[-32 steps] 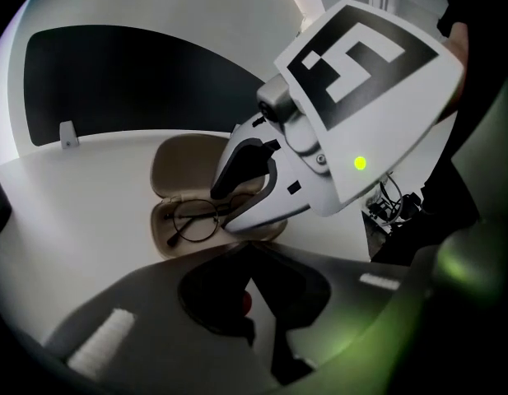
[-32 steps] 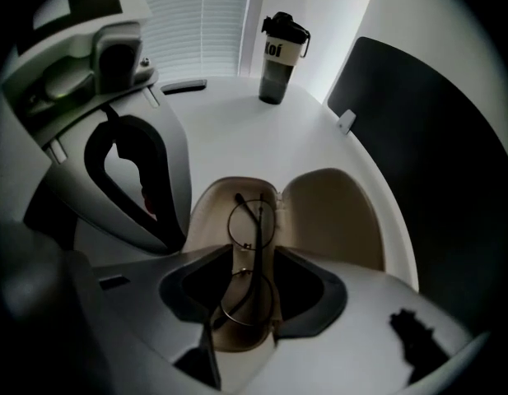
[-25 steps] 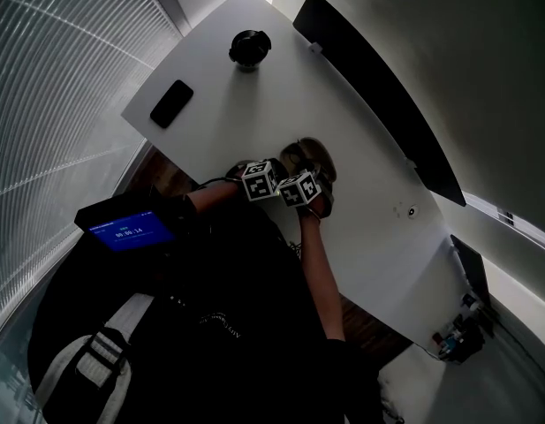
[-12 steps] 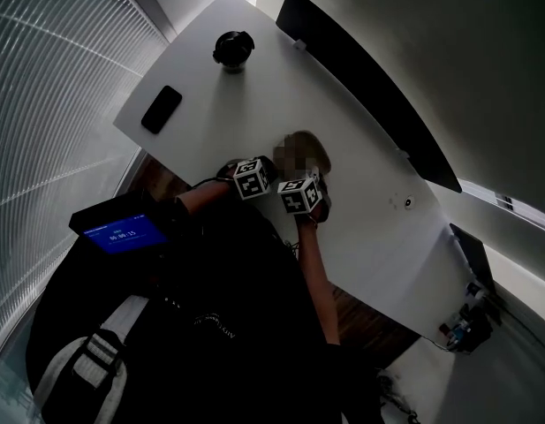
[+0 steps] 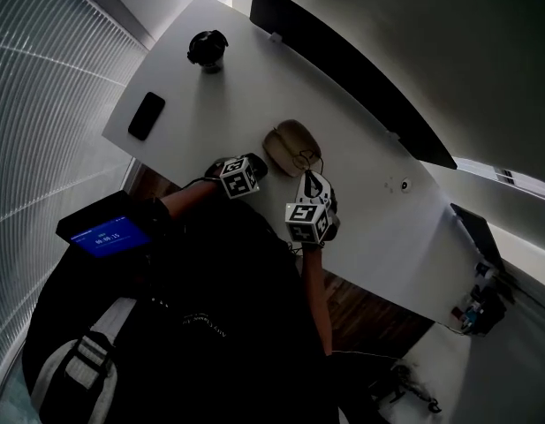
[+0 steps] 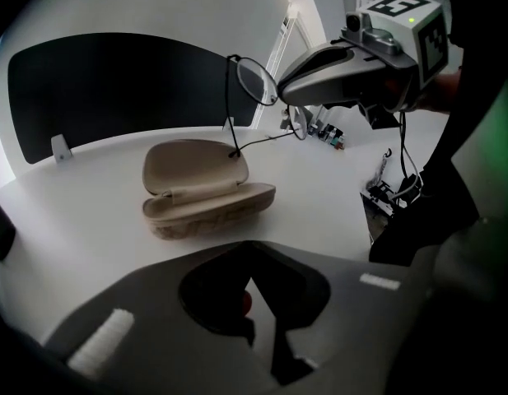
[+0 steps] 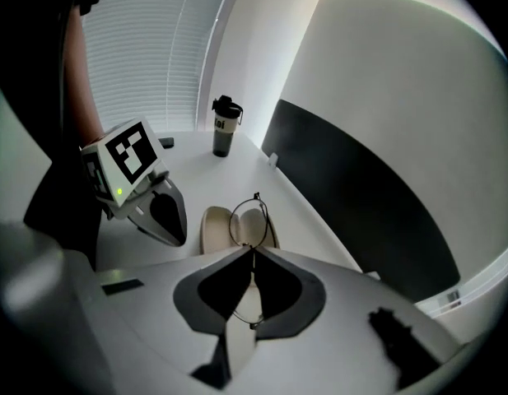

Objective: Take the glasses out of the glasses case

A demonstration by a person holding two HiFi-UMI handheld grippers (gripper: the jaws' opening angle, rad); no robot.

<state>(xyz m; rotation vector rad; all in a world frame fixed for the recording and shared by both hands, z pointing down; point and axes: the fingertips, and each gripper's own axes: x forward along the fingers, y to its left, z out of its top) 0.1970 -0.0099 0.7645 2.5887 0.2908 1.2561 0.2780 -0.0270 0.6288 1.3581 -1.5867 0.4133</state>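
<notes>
Looking down at a big white table (image 5: 219, 95) with a tan glasses case (image 6: 204, 189) lying open on it, nothing showing inside. Holding the glasses (image 6: 255, 81) up in the air above the case, pinching the thin wire frame between the jaws of the right gripper (image 7: 252, 252). Hovering near the case with the left gripper (image 6: 254, 249), jaws pressed together on nothing.

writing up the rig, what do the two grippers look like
Left gripper and right gripper are matching grey, tapered shells, each topped with a white cube of black square markers and a green light. A black cable hangs from the right one.
</notes>
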